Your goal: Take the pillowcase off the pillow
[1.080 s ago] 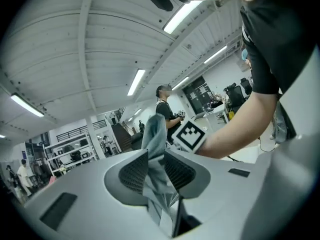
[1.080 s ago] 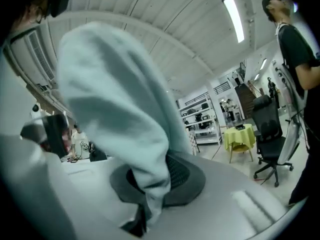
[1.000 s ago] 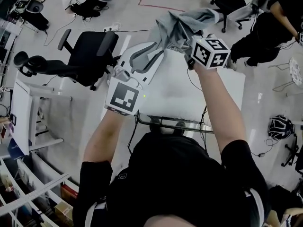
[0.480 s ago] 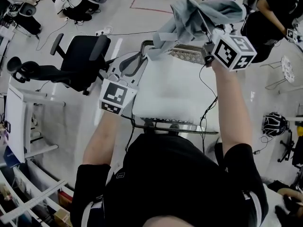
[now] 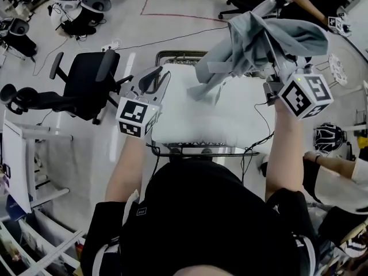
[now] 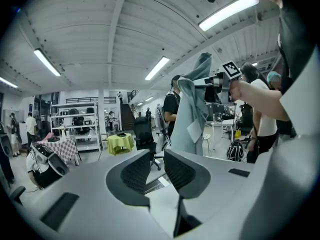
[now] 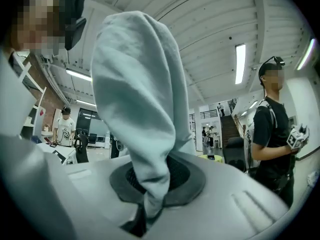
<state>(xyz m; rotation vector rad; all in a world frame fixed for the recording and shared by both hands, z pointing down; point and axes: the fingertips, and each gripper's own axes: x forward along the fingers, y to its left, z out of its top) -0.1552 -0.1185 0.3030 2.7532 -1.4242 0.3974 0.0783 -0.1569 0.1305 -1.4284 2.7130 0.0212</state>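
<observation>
Office chair (image 5: 86, 84): black, on the floor left of the pillow (image 5: 207, 119) and apart from it.

Left gripper (image 5: 150, 84): at the pillow's far left corner, its marker cube just off the pillow's left edge. In the left gripper view its jaws (image 6: 157, 170) stood partly apart, with nothing between the pads and only the room showing through the gap.

Pillow: white and bare, lying flat on a metal-framed stand (image 5: 198, 149) directly in front of the person.

Pillowcase (image 5: 259, 42): grey and bunched, held up in the air over the pillow's far right part. One loose tail hung down toward the middle of the pillow's far edge; whether it touched the pillow could not be told. From the left gripper view it hung as a long drape (image 6: 192, 119) beyond that gripper's jaws, well clear of them.

Right gripper (image 5: 271, 72): off the pillow's right edge and raised above it, with its marker cube nearest the person. In the right gripper view its jaws (image 7: 150, 204) were closed tight on a fold of the pillowcase (image 7: 140, 99), and the cloth rose from the pinch in a thick roll.

Bystander (image 7: 272, 129): dressed in black, standing right of the pillow and farther back, with another marker-cube gripper in hand.
</observation>
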